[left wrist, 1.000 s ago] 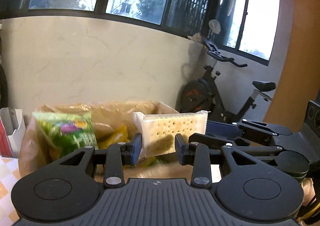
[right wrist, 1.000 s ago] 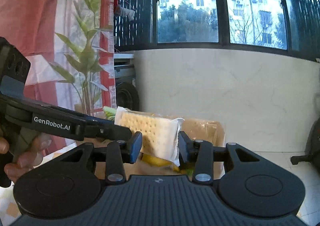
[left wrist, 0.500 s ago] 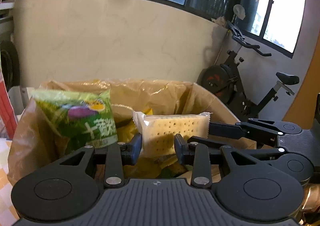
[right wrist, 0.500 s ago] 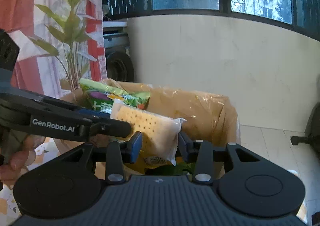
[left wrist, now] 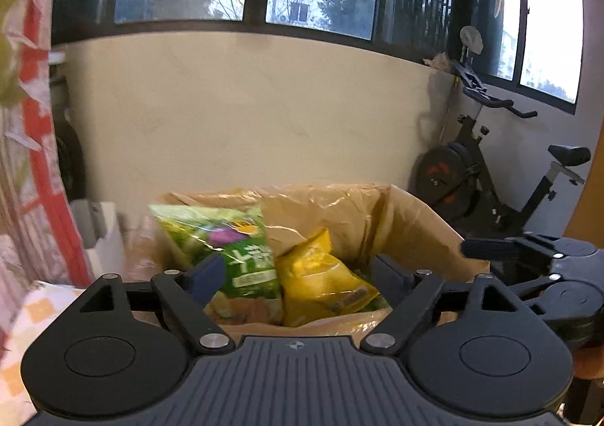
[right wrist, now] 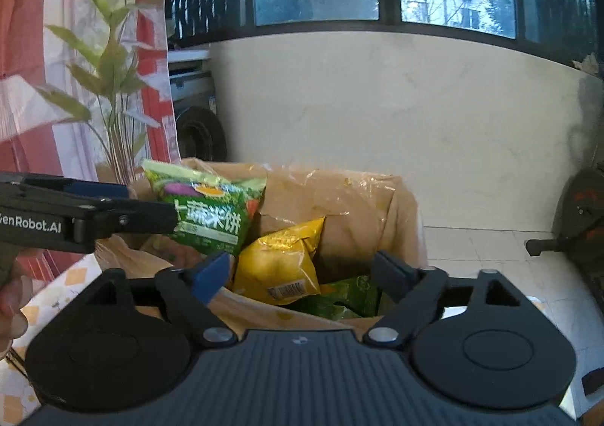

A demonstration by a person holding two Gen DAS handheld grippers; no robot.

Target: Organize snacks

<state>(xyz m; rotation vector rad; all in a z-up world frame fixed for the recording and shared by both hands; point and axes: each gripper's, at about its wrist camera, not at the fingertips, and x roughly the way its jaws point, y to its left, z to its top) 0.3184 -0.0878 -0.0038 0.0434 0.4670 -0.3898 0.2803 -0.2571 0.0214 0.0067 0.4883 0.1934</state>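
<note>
A cardboard box (left wrist: 422, 222) (right wrist: 404, 214) lined with brown plastic stands in front of both grippers. A green snack bag (left wrist: 226, 248) (right wrist: 207, 207) leans upright at its left side, with a yellow bag (left wrist: 321, 275) (right wrist: 283, 260) beside it and more green packaging (right wrist: 347, 297) lower down. My left gripper (left wrist: 298, 275) hovers over the box's near edge, its jaws opening with nothing between them. My right gripper (right wrist: 302, 271) does the same from the right, jaws opening and empty. No cracker packet shows in either view. The left gripper's fingers (right wrist: 124, 214) cross the right wrist view.
An exercise bike (left wrist: 490, 169) stands right of the box by the wall. A plant (right wrist: 109, 86) and a red-and-white curtain (right wrist: 34, 48) are on the left. A patterned tablecloth (left wrist: 34, 312) covers the table under the grippers. A white carton (left wrist: 98, 233) stands left of the box.
Both grippers have opened wide and let go of their cracker packets, which are gone from view. Both views now look further into the box.
</note>
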